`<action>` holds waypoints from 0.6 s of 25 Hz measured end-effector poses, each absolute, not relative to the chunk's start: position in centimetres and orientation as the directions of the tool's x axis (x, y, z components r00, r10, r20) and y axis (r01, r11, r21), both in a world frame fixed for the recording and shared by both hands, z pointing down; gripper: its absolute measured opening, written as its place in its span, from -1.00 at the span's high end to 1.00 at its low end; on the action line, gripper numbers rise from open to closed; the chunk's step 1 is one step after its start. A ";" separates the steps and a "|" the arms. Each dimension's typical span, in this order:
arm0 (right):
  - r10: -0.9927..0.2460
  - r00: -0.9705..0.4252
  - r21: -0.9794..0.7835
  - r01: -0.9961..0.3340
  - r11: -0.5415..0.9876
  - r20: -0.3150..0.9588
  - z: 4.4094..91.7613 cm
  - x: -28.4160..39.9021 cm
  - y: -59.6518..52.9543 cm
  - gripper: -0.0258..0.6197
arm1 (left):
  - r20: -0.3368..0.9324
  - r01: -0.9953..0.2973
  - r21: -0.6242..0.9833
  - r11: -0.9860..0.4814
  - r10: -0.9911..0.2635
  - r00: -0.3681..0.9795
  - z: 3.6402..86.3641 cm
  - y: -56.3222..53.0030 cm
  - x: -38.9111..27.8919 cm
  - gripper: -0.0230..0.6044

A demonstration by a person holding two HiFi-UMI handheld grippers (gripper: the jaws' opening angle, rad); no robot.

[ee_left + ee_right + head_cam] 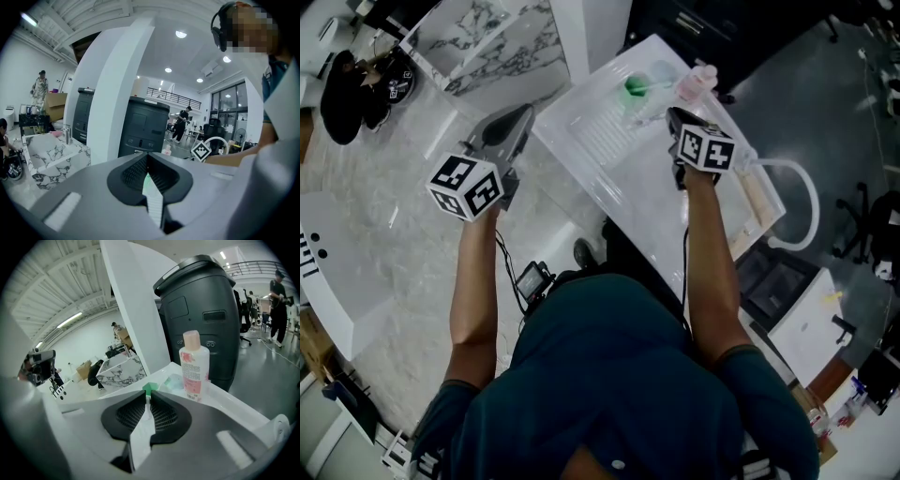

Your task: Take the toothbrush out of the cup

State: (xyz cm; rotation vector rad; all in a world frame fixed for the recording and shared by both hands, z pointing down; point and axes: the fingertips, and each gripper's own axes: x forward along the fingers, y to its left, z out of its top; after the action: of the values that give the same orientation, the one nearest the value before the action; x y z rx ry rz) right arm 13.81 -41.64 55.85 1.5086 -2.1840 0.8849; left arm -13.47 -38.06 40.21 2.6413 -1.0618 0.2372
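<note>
A toothbrush with a green end [635, 89] stands in a clear cup [654, 80] at the far end of the white counter [609, 159]. My right gripper [672, 114] reaches in just beside the cup. In the right gripper view the jaws [148, 399] are nearly together, pinching the thin white toothbrush handle [148, 405]. Its green end [149, 389] pokes out past the tips, and the pale cup [174, 380] sits just behind to the right. My left gripper [523, 120] hangs off the counter's left side. Its jaws [147, 158] are shut on nothing.
A bottle with a pink label [698, 82] [193, 366] stands right of the cup. A tall dark machine [201, 310] rises behind the counter. A marble-topped block [487, 37] lies far left. People stand in the background.
</note>
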 end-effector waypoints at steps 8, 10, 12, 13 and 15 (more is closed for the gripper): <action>-0.761 -0.378 -0.266 -0.924 0.274 0.528 51.1 13.5 -41.2 0.79 | 0.232 -0.696 0.192 -0.692 -0.657 0.717 39.0 -37.0 -13.9 0.93; -0.771 -0.379 -0.262 -0.924 0.279 0.512 50.2 13.6 -40.9 0.79 | 0.226 -0.696 0.188 -0.693 -0.658 0.718 38.8 -36.7 -14.0 0.93; -0.781 -0.372 -0.252 -0.926 0.280 0.502 49.2 13.8 -40.5 0.79 | 0.221 -0.695 0.185 -0.694 -0.660 0.718 38.5 -36.4 -14.1 0.93; -0.785 -0.371 -0.250 -0.927 0.280 0.497 48.8 13.8 -40.3 0.79 | 0.219 -0.696 0.184 -0.694 -0.661 0.718 38.3 -36.2 -14.1 0.93; -0.791 -0.371 -0.248 -0.927 0.283 0.486 48.0 14.0 -40.0 0.79 | 0.215 -0.697 0.182 -0.694 -0.664 0.716 38.0 -35.9 -14.2 0.93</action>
State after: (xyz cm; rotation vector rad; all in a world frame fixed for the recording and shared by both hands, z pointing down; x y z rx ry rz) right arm 13.96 -39.96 47.97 1.5764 -2.2869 0.7251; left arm -14.18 -35.89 38.00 2.6733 -1.0798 0.1931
